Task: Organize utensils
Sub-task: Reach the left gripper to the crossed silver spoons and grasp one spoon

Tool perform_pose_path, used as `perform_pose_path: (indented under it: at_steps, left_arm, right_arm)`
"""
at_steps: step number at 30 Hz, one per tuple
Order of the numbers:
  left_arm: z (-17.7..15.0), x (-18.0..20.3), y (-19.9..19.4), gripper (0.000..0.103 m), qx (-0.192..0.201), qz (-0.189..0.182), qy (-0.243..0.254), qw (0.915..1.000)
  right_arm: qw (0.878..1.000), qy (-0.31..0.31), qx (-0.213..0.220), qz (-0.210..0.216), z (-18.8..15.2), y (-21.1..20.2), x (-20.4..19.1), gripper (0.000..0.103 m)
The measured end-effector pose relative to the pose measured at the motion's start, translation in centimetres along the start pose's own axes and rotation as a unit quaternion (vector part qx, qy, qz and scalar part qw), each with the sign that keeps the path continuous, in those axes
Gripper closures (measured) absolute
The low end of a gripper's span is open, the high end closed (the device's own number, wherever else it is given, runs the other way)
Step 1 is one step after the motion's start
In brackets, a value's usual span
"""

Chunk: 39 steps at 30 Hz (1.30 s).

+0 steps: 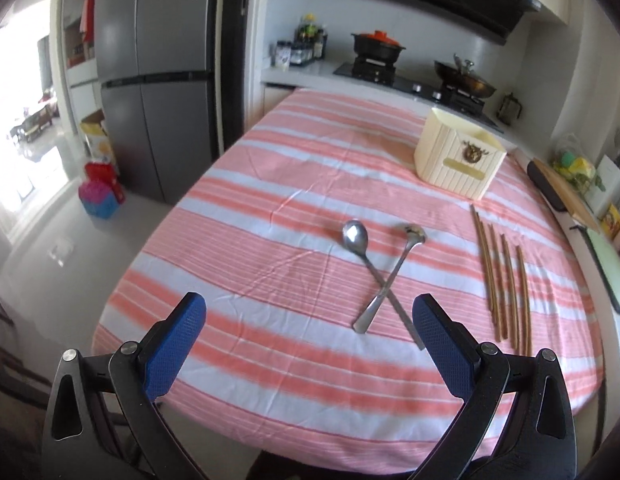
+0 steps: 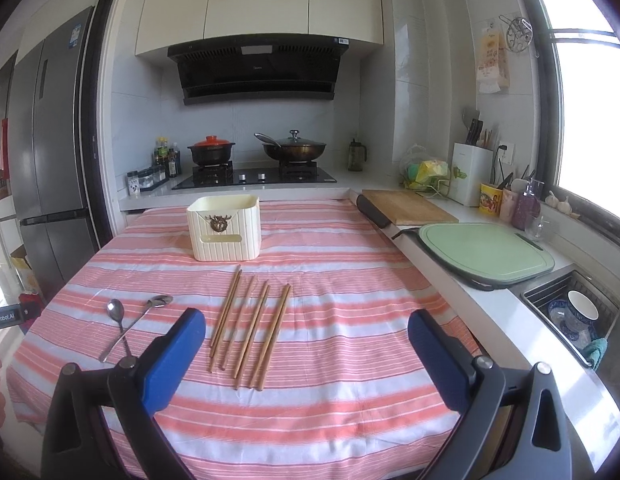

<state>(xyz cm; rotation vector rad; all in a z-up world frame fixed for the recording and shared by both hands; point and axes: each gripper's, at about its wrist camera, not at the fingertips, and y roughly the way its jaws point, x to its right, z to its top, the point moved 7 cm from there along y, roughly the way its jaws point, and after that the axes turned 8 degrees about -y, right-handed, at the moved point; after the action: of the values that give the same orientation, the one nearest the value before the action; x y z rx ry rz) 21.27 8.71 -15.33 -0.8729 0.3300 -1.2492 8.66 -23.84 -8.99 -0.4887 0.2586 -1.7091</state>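
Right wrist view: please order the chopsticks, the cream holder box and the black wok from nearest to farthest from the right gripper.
1. Chopsticks: on the striped cloth, just ahead of the right gripper, whose jaws are open.
2. Cream holder box: farther back on the table, slightly left.
3. Black wok: on the stove behind the table.

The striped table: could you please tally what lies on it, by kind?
Spoons: 2
Chopsticks: 8, as best I can tell, since some lie tight together
Cream holder: 1
Total: 11
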Motion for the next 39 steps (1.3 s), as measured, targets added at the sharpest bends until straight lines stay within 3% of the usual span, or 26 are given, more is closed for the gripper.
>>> perform_pose_path:
  at_steps: [3,13,17,21,26,31,34,37,38,39]
  left_arm:
    - [0.7,0.8,3.3,0.000,-0.025,-0.009,-0.014,0.9996]
    - [2.0,4.9,13.6,0.000,-0.066,0.041,0.020,0.9967]
    - [2.2,5.1,15.1,0.001,-0.072,0.050,0.011,0.9961]
    - [2.2,7.9,14.0,0.001,-0.057,0.019,0.070,0.9957]
    - [0.9,12.4,14.4,0.002,-0.069,-0.023,0.180,0.9809]
    - [0.1,14.6,16.9,0.021,-0.075,-0.006,0.255,0.9641]
    - [-0.6,14.6,18.6,0.048,-0.104,-0.003,0.258,0.9605]
    - [-0.6,14.9,18.9,0.085,-0.122,-0.028,0.249,0.9603]
    - [-0.5,15.2,18.9,0.093,-0.127,-0.030,0.251,0.9591]
    - [-0.4,15.4,18.9,0.094,-0.133,-0.039,0.248,0.9586]
  right_arm:
    - [1.000,-0.001,-0.019,-0.003,-0.6,2.0,0.2,0.000]
    - [0.998,0.004,-0.060,0.007,-1.7,6.3,0.1,0.000]
    - [0.997,0.006,-0.074,0.010,-2.3,7.7,0.2,0.000]
    - [0.996,0.012,-0.087,0.012,-2.8,8.9,0.6,0.000]
    - [0.994,0.023,-0.104,0.019,-3.5,10.6,0.9,0.000]
    - [0.993,0.033,-0.110,0.028,-3.8,11.3,0.8,0.000]
    - [0.992,0.037,-0.113,0.029,-3.9,11.6,1.0,0.000]
    - [0.992,0.043,-0.119,0.028,-4.2,11.9,1.4,0.000]
    - [0.991,0.045,-0.121,0.028,-4.3,12.0,1.4,0.000]
    - [0.991,0.046,-0.122,0.027,-4.5,12.1,1.5,0.000]
